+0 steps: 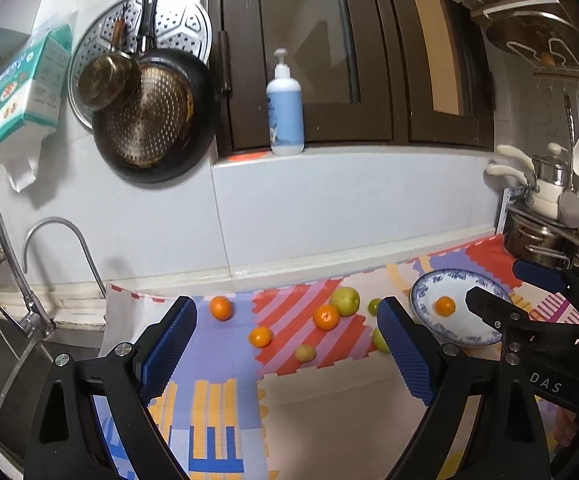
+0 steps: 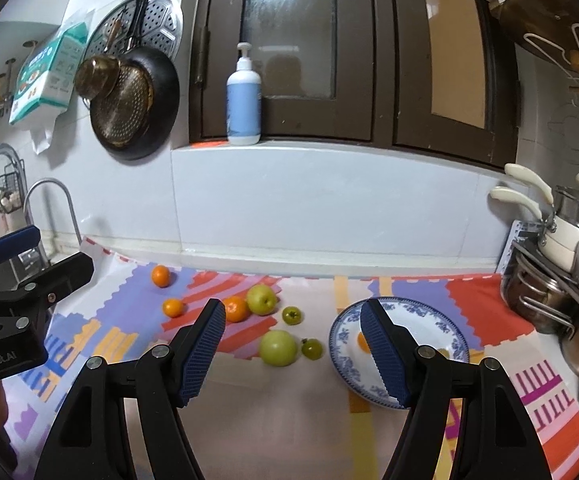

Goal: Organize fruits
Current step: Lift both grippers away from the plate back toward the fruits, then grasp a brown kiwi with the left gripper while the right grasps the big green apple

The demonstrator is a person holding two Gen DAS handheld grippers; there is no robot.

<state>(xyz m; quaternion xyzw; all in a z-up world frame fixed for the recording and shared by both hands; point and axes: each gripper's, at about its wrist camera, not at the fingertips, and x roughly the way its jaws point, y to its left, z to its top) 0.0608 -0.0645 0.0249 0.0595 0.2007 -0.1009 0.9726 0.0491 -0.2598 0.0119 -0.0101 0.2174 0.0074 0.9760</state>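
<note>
A blue-and-white plate (image 2: 441,316) sits on the patterned mat at the right, with one orange (image 1: 444,305) in it. Three more oranges (image 1: 326,317) lie loose on the mat, with a green apple (image 2: 262,299), a larger green apple (image 2: 278,347) and two small green tomatoes (image 2: 291,315). A small yellowish fruit (image 1: 305,353) lies near the middle in the left wrist view. My left gripper (image 1: 285,344) is open and empty above the mat. My right gripper (image 2: 293,344) is open and empty, its right finger over the plate's left rim.
A sink with taps (image 1: 33,312) lies at the left. A rack of pots and ladles (image 2: 561,280) stands at the right. Pans (image 1: 149,120) hang on the wall. A pump bottle (image 1: 284,108) stands on the window ledge.
</note>
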